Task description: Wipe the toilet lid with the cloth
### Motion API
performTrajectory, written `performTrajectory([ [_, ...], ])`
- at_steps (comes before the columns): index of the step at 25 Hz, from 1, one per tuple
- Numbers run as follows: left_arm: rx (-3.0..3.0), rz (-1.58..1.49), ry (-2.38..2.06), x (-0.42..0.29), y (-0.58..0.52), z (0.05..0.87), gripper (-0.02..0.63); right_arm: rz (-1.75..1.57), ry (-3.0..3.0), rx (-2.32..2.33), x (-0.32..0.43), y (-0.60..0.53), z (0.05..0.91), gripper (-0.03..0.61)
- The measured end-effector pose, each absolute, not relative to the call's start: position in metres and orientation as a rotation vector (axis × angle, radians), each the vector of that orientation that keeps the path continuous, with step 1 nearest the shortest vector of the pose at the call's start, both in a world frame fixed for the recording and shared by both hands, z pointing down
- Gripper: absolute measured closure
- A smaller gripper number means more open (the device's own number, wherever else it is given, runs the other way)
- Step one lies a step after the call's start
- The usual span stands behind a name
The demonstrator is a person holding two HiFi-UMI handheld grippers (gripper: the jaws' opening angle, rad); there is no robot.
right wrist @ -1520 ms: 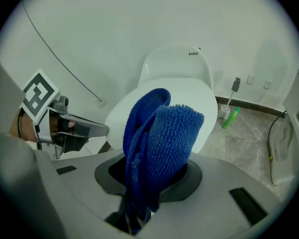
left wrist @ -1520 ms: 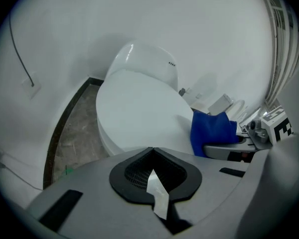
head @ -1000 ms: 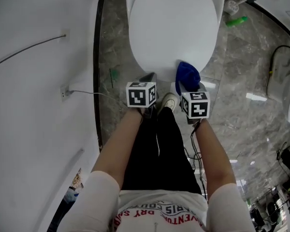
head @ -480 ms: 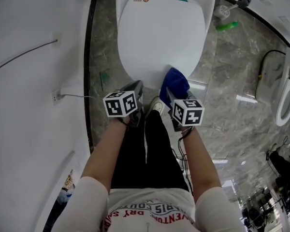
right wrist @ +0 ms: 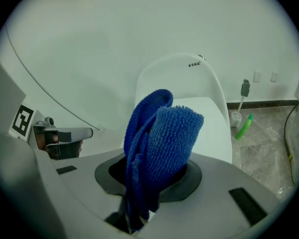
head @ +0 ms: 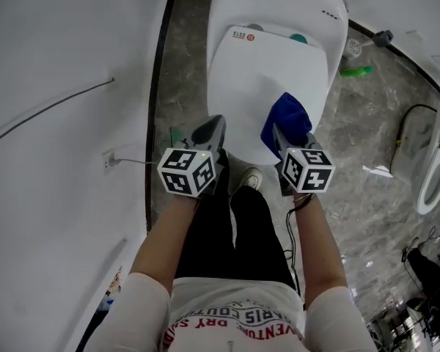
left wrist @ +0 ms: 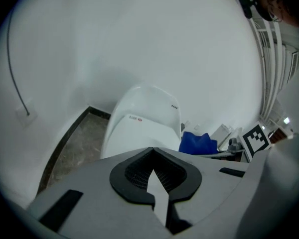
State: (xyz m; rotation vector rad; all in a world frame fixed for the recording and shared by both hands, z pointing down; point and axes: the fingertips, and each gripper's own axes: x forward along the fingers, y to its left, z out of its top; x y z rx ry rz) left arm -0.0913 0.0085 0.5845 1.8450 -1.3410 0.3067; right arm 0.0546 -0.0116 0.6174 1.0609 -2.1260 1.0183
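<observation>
The right gripper is clamped on a folded blue terry cloth, which sits over the near right part of the closed white plastic toilet lid; contact is unclear. The left gripper, jaws together and empty, hangs by the lid's near left edge

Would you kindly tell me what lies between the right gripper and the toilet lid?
Only the blue cloth, clamped in the jaws of the right gripper, sticks out toward the toilet lid; the right gripper view shows it.
</observation>
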Motion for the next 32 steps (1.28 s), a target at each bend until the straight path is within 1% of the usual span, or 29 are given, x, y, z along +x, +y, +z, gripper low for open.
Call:
performTrajectory([
  [3, 1.881, 0.325, -1.356, -0.115, -0.026, 0.579, 0.609, 1.023, -2.135, 1.080, 0.031, -0.051, 0.613, 0.479],
  [7, 1.890, 0.323, -1.337, -0.143, -0.067, 0.580, 0.609, 1.115, -2.133, 1.106, -0.007, -0.101, 0.619, 0.479],
  [11, 1.920, 0.286, -1.306, -0.168, -0.103, 0.574, 0.609, 1.104, -2.148, 1.096, -0.049, -0.146, 0.623, 0.479],
  [19, 1.902, 0.366, -1.290, -0.204, -0.129, 0.592, 0.609, 1.085, -2.138, 0.945, -0.129, -0.190, 0.655, 0.479],
  [24, 1.825, 0.283, -1.270, -0.206, -0.133, 0.604, 0.609, 1.080, -2.089, 0.970, -0.131, -0.204, 0.680, 0.479],
  [29, 1.801, 0.300, -1.254, -0.195, -0.138, 0.620, 0.609, 0.943, -2.039, 0.954, -0.109, -0.207, 0.696, 0.479],
  [32, 1.801, 0.336, -1.236, -0.180, -0.139, 0.625, 0.608, 0.995, -2.041, 0.955, -0.094, -0.207, 0.695, 0.479],
])
